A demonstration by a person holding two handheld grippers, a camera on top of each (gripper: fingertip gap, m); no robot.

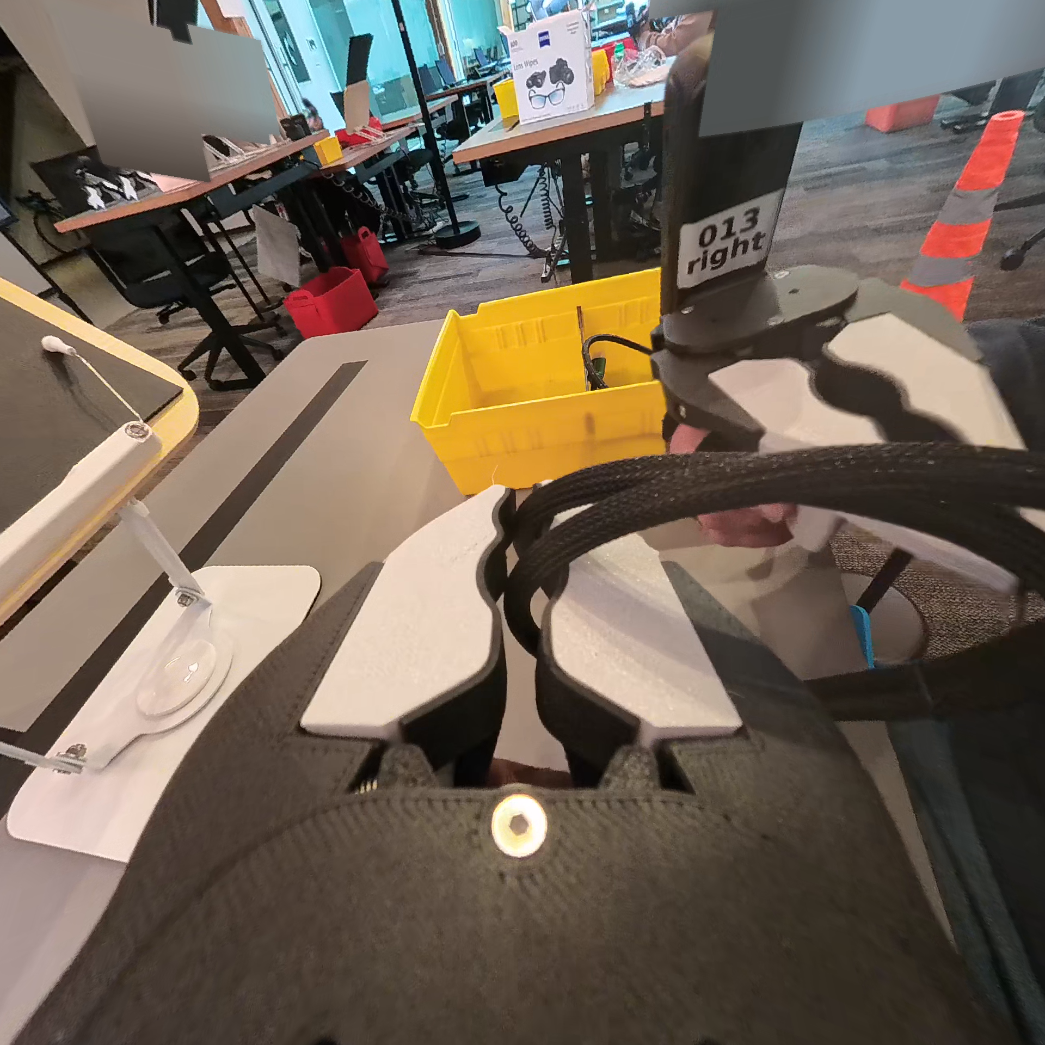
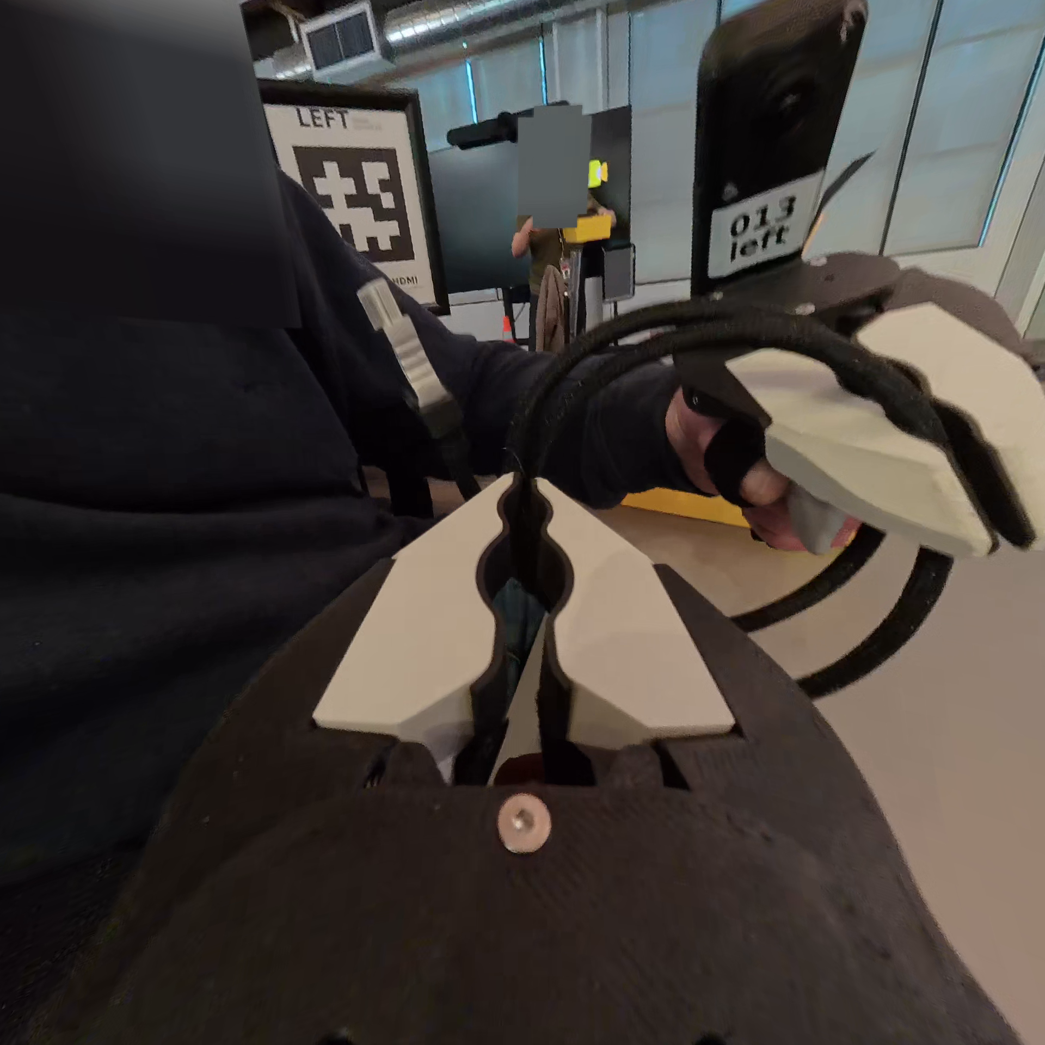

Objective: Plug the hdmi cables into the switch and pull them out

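Note:
A black braided HDMI cable (image 1: 791, 469) arcs in loops between my two grippers, above the grey table (image 1: 316, 452). My left gripper (image 1: 523, 509) is shut on two strands of it near the fingertips. The right wrist view shows this gripper (image 2: 1001, 537) with the cable (image 2: 594, 350) running between its pads. My right gripper (image 2: 525, 486) is shut, and the cable is pinched at its fingertips. It also shows in the left wrist view (image 1: 933, 413), above the loop. A silver plug (image 2: 407, 350) hangs in front of the person's dark sleeve. No switch is in view.
A yellow bin (image 1: 537, 430) holding some wires stands on the table just beyond the grippers. A white stand with a lens (image 1: 169, 650) is at the left. An orange cone (image 1: 972, 186) stands on the floor at the right. The person's body (image 2: 141, 452) fills the left of the right wrist view. Tip to tip, the grippers are about 12 cm apart.

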